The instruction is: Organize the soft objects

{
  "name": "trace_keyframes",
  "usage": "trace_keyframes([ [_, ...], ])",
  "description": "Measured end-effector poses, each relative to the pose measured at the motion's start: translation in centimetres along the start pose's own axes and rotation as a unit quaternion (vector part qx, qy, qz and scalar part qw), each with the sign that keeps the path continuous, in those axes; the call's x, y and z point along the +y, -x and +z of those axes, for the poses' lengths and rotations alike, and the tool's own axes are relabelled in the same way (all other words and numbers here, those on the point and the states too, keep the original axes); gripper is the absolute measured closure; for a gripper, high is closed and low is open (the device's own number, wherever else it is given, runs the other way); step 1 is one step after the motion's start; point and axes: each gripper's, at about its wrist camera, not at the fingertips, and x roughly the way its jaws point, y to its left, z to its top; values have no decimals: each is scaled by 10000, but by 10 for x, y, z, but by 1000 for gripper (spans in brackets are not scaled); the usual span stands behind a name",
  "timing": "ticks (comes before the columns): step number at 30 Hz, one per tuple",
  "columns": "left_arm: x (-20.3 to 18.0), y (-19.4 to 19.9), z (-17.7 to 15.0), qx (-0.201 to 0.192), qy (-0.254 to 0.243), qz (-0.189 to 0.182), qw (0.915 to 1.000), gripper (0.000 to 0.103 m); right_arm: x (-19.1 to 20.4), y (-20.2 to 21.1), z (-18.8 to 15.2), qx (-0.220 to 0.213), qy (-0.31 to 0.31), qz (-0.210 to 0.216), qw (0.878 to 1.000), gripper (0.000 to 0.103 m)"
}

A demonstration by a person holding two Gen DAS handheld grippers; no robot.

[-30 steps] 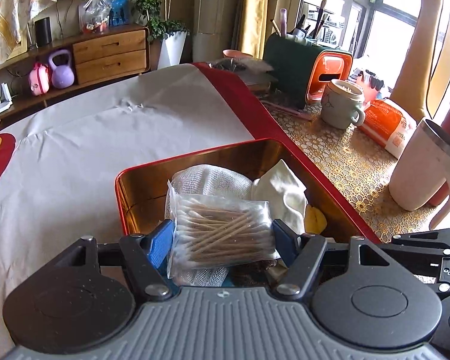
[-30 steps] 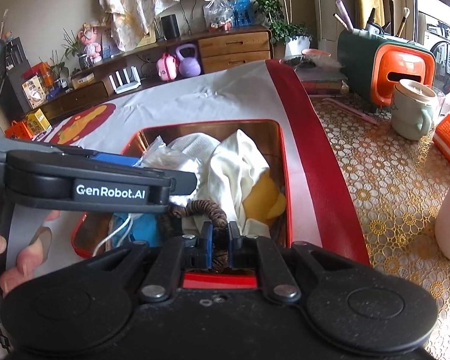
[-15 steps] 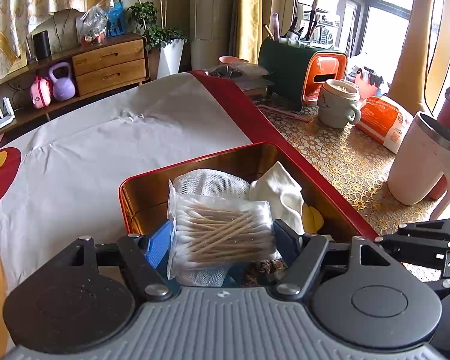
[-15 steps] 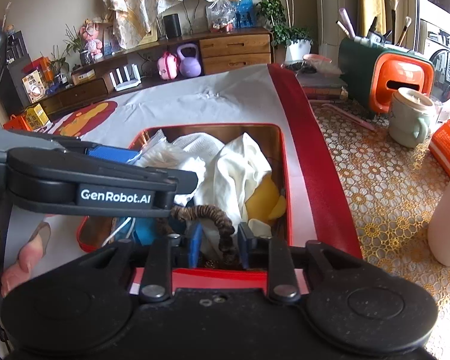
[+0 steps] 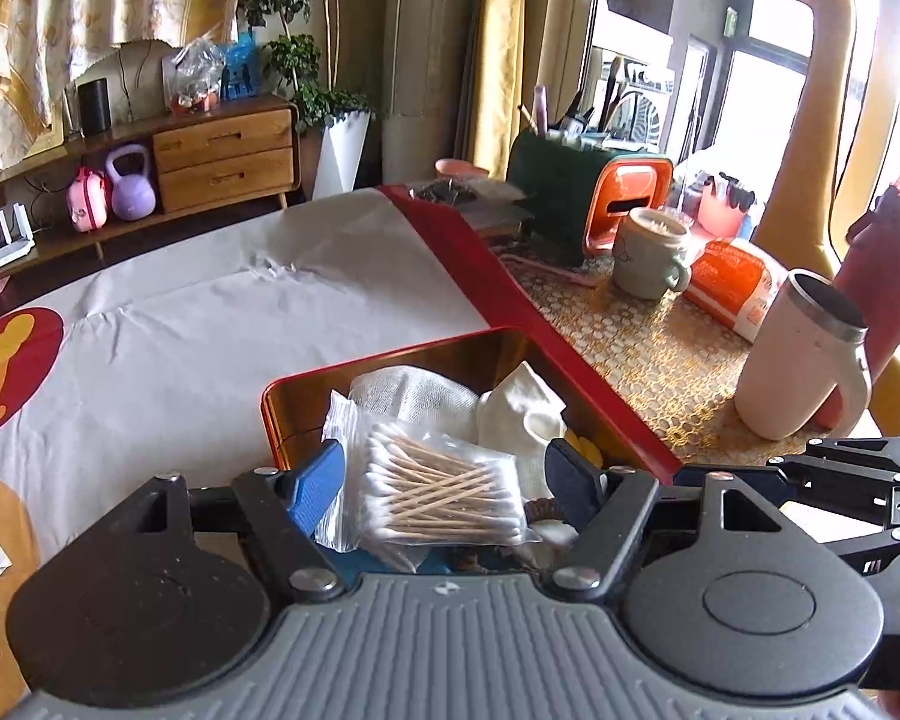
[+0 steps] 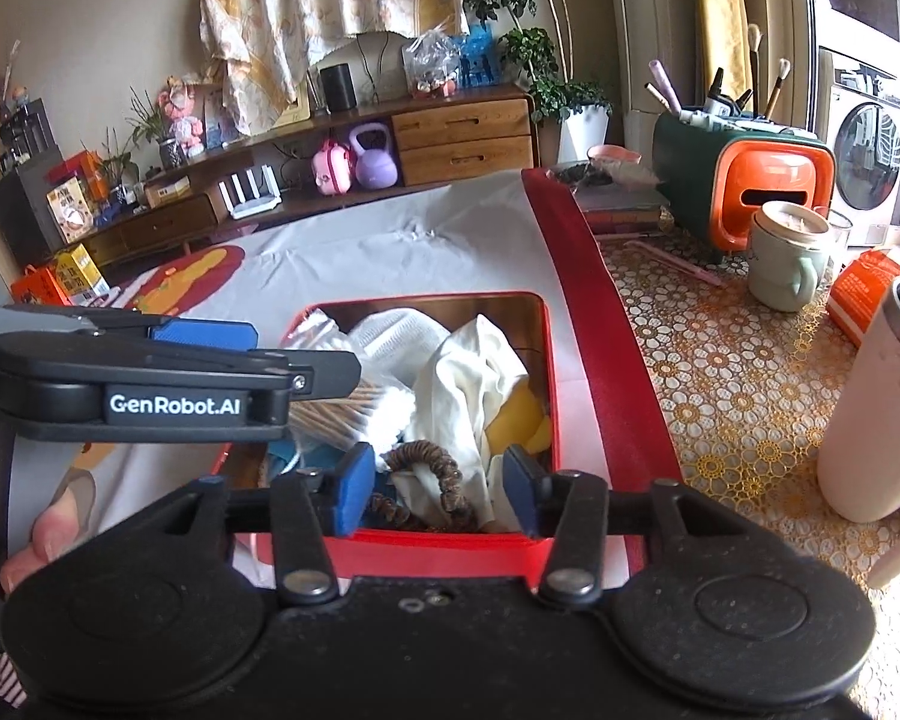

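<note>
Red tin (image 6: 549, 372) held cloths, scrunchie (image 6: 426, 468); right gripper (image 6: 438, 495) gaped empty; left gripper (image 5: 444, 486), wide, possibly still pinching cotton-swab bag (image 5: 432, 492)—1 item unsettled.

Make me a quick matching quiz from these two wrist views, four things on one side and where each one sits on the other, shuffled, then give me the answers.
Things:
1. bag of cotton swabs
2. brown scrunchie
3. white tumbler
4. purple kettlebell

Places:
A. on the low wooden shelf by the wall
B. between the open left gripper's fingers, above the red tin
C. on the patterned tablecloth, right of the tin
D. in the tin, between the open right gripper's fingers

Pairs: 1-B, 2-D, 3-C, 4-A
</note>
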Motion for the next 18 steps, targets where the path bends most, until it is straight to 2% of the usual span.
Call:
trace_keyframes([
  [7, -3, 28, -4, -210, -2, -86, 9997, 24, 1, 26, -2, -278, -9, 41, 9996, 40],
  [18, -5, 62, -15, -382, 151, -220, 9989, 20, 6, 59, -10, -678, 81, 104, 9976, 24],
])
